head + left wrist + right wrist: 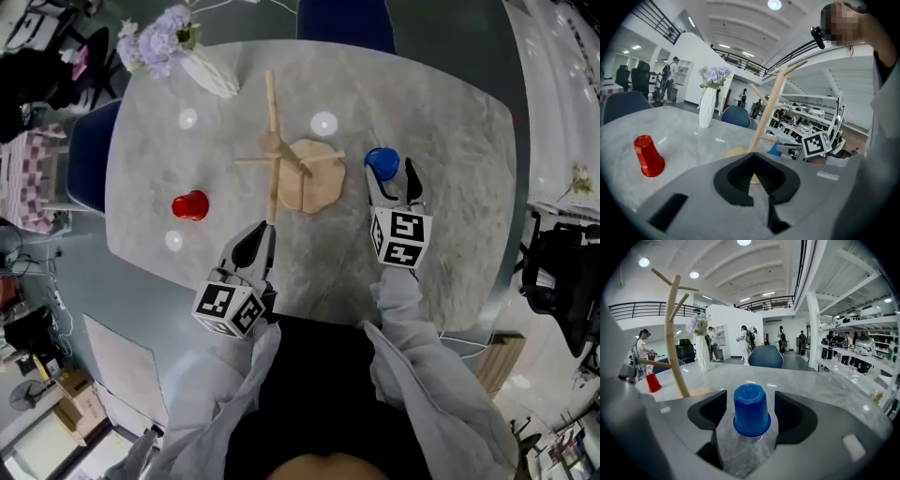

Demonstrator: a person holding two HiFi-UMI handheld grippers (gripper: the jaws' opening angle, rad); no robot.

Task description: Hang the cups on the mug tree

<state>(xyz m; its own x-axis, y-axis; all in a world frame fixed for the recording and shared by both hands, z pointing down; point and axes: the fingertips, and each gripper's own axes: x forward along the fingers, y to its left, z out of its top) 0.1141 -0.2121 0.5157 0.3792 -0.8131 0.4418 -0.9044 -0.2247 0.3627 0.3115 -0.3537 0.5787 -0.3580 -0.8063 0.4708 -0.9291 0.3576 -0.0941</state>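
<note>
Head view shows a grey marble tabletop [441, 141] with the wooden mug tree [272, 142] standing near its middle, and none of its pegs carries a cup, so no part of the hanging is done yet

Both cups rest upside down on the tabletop. The blue cup [381, 162] sits just to the right of the tree's round base, and the red cup [190, 205] stands well apart on the tree's left side

The right hand-held gripper [391, 180] has its jaws spread wide with the blue cup between them; the right gripper view shows a gap on each side of the cup, so the pads are not pressing on it. The left hand-held gripper [261, 242] is clenched and empty, its tips meeting, pointed toward the tree's trunk and well short of the red cup

My judgement: the work is at its very start. The blue cup looks to be the first pick, needing a grip, a lift and a peg; the red cup is left untouched after that
</note>
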